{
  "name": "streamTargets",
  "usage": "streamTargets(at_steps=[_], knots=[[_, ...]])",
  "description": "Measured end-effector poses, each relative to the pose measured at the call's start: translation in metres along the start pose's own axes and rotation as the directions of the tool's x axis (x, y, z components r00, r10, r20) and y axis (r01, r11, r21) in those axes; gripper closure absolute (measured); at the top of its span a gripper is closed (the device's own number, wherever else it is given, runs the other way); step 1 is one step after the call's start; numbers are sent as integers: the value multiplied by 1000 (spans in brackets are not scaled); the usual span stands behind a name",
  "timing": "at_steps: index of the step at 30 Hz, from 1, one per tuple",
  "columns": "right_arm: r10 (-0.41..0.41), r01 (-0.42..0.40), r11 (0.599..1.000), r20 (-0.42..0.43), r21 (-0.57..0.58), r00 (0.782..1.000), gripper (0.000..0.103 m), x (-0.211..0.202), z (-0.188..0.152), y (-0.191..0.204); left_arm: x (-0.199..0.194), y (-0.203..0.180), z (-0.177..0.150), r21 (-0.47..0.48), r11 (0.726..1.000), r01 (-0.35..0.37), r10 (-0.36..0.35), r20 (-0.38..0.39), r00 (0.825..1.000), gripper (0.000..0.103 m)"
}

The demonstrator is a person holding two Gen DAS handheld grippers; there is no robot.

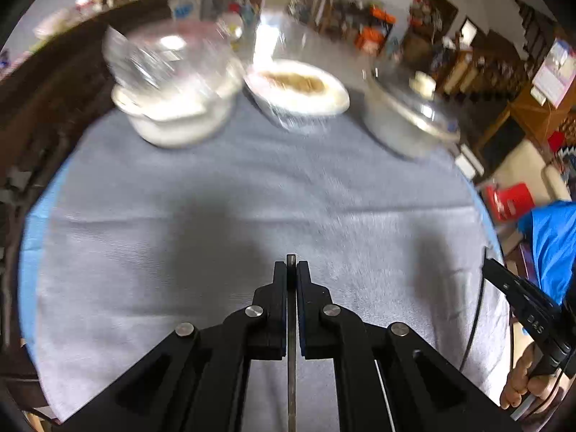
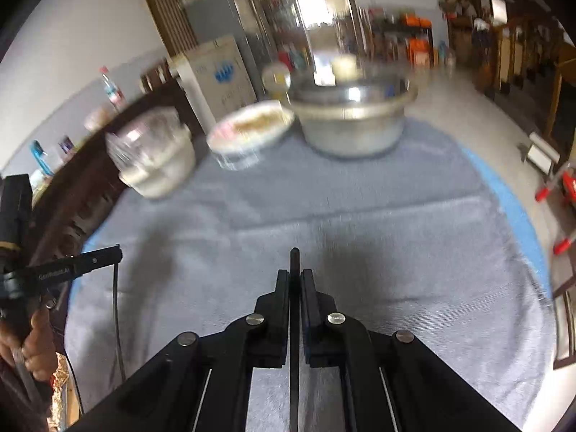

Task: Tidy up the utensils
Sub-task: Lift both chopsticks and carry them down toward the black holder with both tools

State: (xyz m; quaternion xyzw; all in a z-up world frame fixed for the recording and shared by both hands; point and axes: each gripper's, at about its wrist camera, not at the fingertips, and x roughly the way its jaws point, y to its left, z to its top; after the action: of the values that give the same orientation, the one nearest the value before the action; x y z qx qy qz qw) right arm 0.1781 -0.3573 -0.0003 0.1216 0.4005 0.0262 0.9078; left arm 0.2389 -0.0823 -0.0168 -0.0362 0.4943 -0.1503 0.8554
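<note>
Left gripper [image 1: 291, 270] clamped on metal strip [image 1: 291, 342]; right gripper [image 2: 295, 277] clamped on dark rod [image 2: 294, 324]. Bowls [image 1: 295, 90] at 12 o'clock.

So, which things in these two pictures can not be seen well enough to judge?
- Utensil in the left claw: only a thin metal edge shows; both ends are hidden by the claw and the bottom border.
- Dark utensil in the right claw: the same, right wrist view.
- Stacked bowls, food bowl and lidded pot: motion blur hides the contents and details in both views.
</note>
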Motion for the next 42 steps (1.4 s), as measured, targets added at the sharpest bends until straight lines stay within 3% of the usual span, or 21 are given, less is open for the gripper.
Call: streamTargets(at_steps=[4,7,13,18,21,24,28,42], knots=[[19,-21,1000,137,11,990,97,-48,-10,9,-57,18,-10,-32,999,2,2,111,994,98],[5,-4,1000,253,-2,967,97,-92,-26,18,-88,24,-23,-49,999,-5,14,195,981,98],[-34,36,999,450,4,892,97,-164,-65,39,-157,29,-66,-80,997,-13,40,355,934,98],[-73,72,997,584,25,809,97,-216,-99,58,-197,29,-103,-108,994,0,49,447,893,98],[-81,71,997,632,42,771,97,-237,-113,68,-217,24,-123,-116,993,-7,65,503,862,98],[-73,51,997,660,52,747,97,-251,-123,74,-239,20,-143,-126,992,-7,76,553,830,98],[-54,31,999,687,45,724,97,-268,-133,86,-260,15,-162,-130,991,-15,89,590,802,98],[16,1,1000,746,-21,666,97,-304,-155,122,-314,-4,-192,-85,996,26,36,649,760,98]])
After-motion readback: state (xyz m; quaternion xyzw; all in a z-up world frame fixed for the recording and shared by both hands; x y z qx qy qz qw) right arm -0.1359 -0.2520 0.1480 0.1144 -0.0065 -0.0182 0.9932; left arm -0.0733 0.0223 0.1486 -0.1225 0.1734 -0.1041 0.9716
